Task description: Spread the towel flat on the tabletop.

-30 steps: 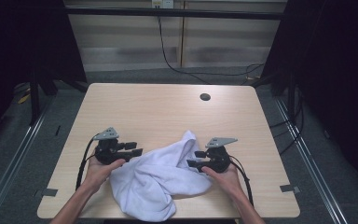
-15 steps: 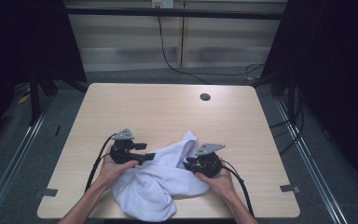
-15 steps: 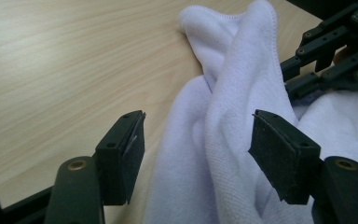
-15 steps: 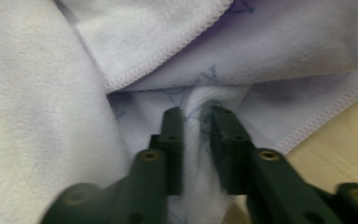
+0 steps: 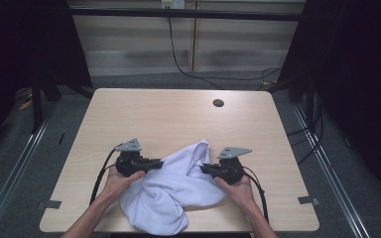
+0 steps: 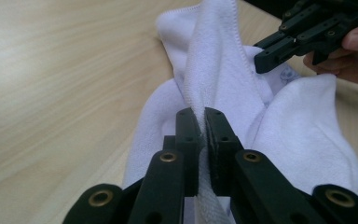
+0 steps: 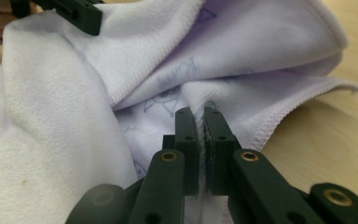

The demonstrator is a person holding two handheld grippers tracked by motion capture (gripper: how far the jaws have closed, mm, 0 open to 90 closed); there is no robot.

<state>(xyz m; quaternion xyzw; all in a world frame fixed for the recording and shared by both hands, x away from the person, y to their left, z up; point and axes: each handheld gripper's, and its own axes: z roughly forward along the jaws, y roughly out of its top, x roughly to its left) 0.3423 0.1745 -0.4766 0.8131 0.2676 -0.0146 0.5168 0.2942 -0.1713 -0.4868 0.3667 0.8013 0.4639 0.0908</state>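
A crumpled white towel (image 5: 178, 193) lies at the near middle of the wooden table (image 5: 168, 119), and its lower end reaches the front edge. My left gripper (image 5: 158, 162) is at the towel's left side. In the left gripper view its jaws have just been closing and are now shut on a raised hemmed fold of the towel (image 6: 223, 70). My right gripper (image 5: 203, 168) is at the towel's right side. Its jaws have also just been closing and pinch a fold of the towel (image 7: 51, 116) with faint blue print. The two grippers point toward each other.
A round cable hole (image 5: 218, 103) sits in the table's far right part. Black cables trail from both grippers back toward the person's forearms. Bare tabletop stretches beyond the towel, and dark frames and floor surround the table.
Both grippers moved inward from the towel's outer sides onto the cloth and their jaws went from open to shut on folds of it. The towel bunched slightly between them.
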